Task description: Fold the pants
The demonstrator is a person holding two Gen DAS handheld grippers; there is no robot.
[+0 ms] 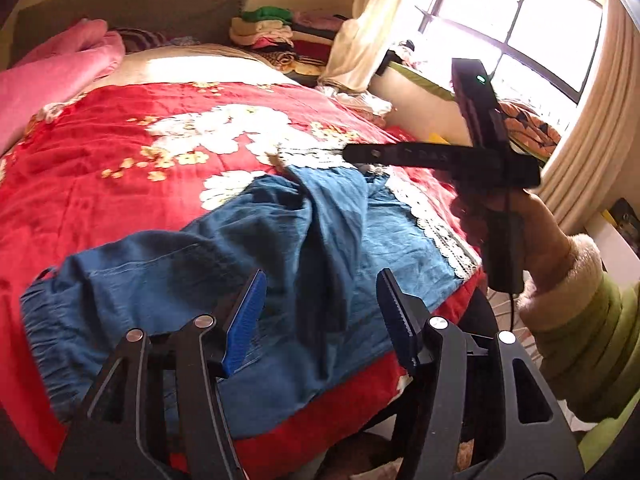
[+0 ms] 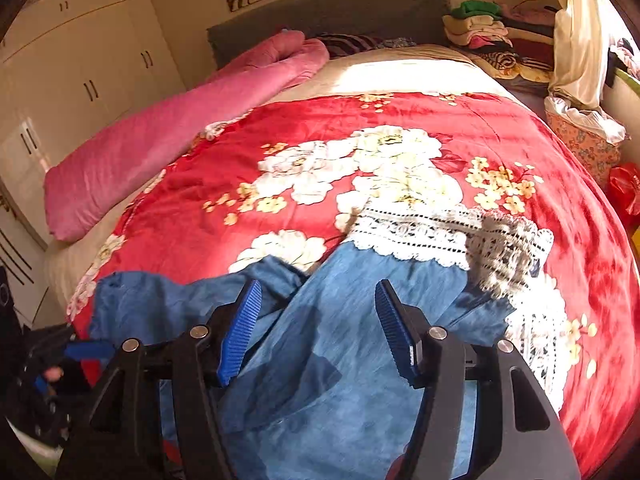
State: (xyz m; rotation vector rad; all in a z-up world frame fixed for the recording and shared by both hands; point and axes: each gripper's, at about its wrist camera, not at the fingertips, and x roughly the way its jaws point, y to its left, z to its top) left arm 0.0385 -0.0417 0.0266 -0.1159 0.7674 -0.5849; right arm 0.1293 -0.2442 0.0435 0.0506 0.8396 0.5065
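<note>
Left wrist: one pants, two hand-held grippers agape

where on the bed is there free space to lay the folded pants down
Free: the red floral quilt between the pink bolster and the pants' lace hems. Also the sunlit sheet below the headboard. Crowded: the near edge under the blue pants, and the clothes pile.

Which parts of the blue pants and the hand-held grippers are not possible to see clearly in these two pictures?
- Blue denim pants with white lace hems: right wrist view, near end cut off by the bottom edge and the right hand-held gripper.
- Lace hem: right wrist view, motion-blurred.
- Elastic waistband: left wrist view, blurred; partly behind the left hand-held gripper.
- Right hand-held gripper's tips: left wrist view, side-on, so the gap is unreadable.
</note>
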